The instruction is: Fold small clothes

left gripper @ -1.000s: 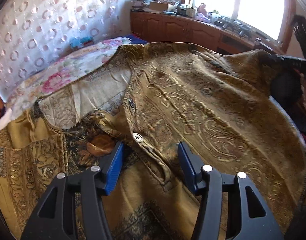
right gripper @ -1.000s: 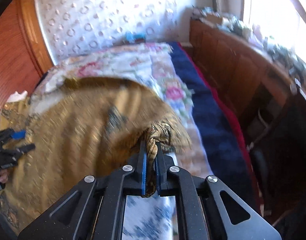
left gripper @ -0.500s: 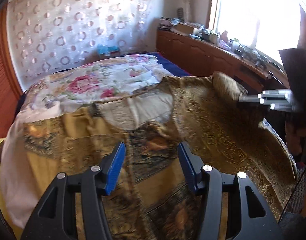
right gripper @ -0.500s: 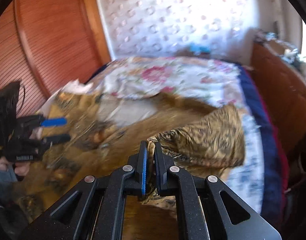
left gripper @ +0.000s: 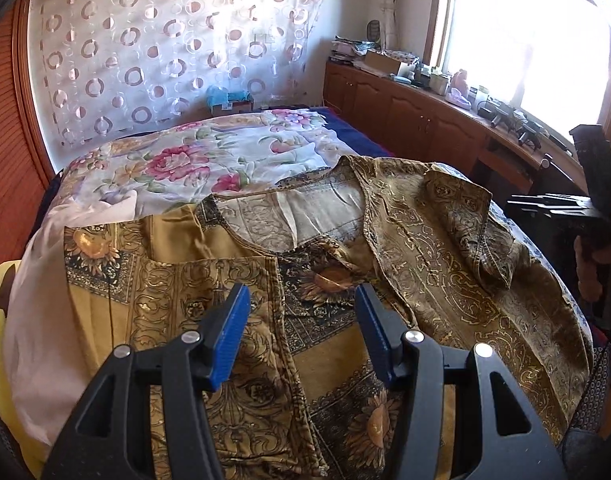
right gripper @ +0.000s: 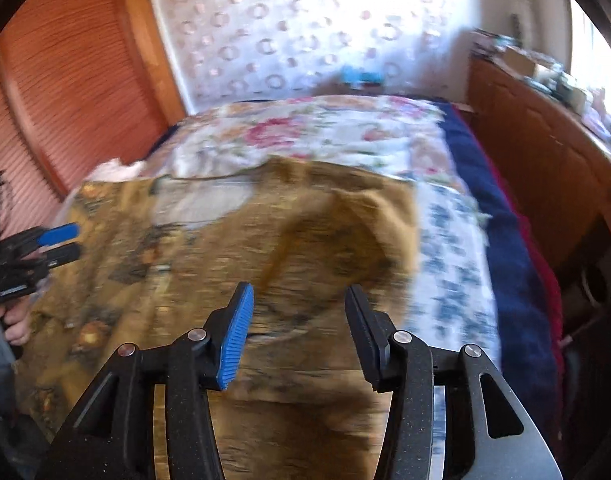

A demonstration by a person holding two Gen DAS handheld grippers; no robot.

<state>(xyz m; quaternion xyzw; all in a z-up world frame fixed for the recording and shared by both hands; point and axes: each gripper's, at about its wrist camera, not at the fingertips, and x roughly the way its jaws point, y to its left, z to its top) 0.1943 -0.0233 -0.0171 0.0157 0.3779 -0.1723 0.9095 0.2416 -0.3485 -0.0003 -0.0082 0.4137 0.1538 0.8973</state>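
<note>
Shirt (left gripper: 445, 264): spread on your bed (left gripper: 209, 156), sleeve folded in.
Left gripper (left gripper: 301, 336): you hold it apart, empty.
Right gripper (right gripper: 297, 332): jaws opening, nothing between.

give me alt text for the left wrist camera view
A gold patterned shirt lies spread on a floral bedspread, one sleeve folded across it. The left gripper hovers above it, fingers apart and empty. Wooden cabinets line the wall under a bright window.
</note>
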